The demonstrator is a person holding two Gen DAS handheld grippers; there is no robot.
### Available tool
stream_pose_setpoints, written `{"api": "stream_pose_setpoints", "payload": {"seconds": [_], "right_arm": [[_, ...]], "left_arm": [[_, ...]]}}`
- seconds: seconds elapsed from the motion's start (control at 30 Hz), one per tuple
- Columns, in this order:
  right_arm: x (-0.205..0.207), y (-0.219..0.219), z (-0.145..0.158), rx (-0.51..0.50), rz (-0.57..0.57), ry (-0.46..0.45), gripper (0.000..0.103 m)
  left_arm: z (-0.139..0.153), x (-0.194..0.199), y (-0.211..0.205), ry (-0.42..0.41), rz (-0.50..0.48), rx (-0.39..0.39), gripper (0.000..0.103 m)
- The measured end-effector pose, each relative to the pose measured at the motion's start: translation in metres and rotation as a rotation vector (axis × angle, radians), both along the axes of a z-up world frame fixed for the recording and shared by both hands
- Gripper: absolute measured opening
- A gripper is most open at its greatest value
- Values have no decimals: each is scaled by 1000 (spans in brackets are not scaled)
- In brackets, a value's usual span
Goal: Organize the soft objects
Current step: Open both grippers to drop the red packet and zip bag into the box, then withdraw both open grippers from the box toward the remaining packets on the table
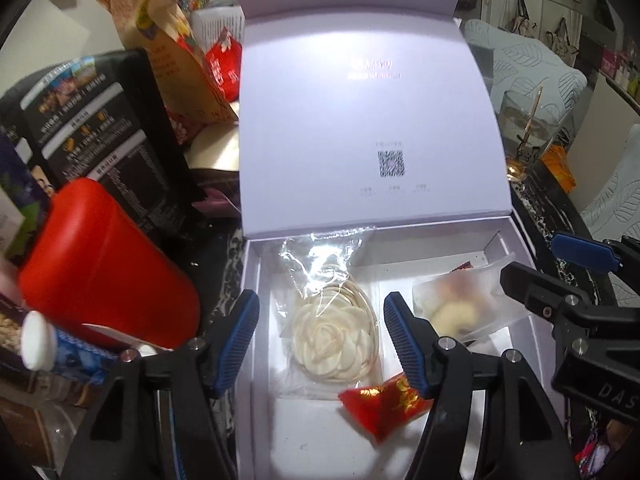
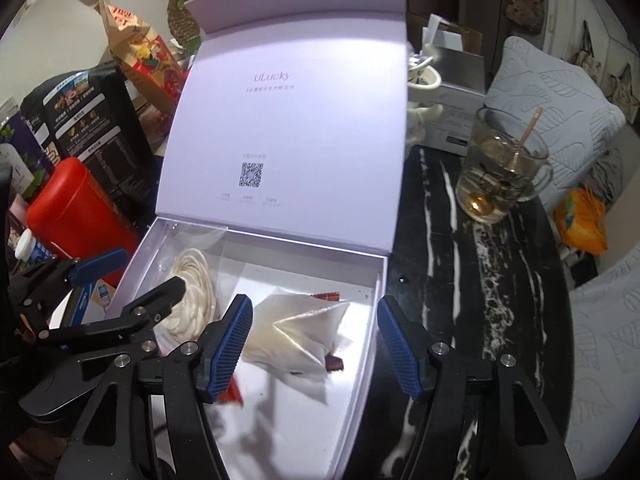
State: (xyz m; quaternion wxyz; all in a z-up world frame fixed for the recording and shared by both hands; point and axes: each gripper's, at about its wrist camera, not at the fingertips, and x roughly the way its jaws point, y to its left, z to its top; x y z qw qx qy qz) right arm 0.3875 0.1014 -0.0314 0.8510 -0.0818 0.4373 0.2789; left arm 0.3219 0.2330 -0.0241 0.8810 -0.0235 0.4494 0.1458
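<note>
Both my grippers, left point(image 1: 322, 340) and right point(image 2: 314, 344), tilt down over the open box point(image 1: 250, 280), jaws released, empty. Flower point(image 1: 334, 336), pouch point(image 2: 296, 332) and red packet point(image 1: 386, 402) lie inside; red tin point(image 1: 108, 268) crowds left.

A: Where is there room to come in?

B: Over the near rim of the open white cardboard box point(image 1: 256, 360). Its raised lid point(image 1: 360, 120) walls off the far side.

A: And the sides?

B: Left is crowded: a red plastic canister point(image 1: 108, 264) and a black printed pouch point(image 1: 104, 120) stand close. Right, the black marble tabletop point(image 2: 472, 280) lies bare up to a glass mug point(image 2: 500, 168).
</note>
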Motion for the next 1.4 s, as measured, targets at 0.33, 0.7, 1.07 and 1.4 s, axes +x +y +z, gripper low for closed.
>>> {"api": "stream_pose_setpoints", "payload": {"seconds": [0.33,0.7,1.07,1.4], "right_arm": [[-23,-22,43,51,-34,-66,65],[-71,-53,112,108,-48,-231,65],[-151,-91,161,164,-30,-394,65],[-218,-121,179,209,-40,-488,76]], "left_arm": [[55,-22,-13,-128,-33,4,64],[126,-69,-35,-294,-96,24,64],[168,-136,-68,-428,-206,23,81],[188,-192,-89,-516,-311,27,85]]}}
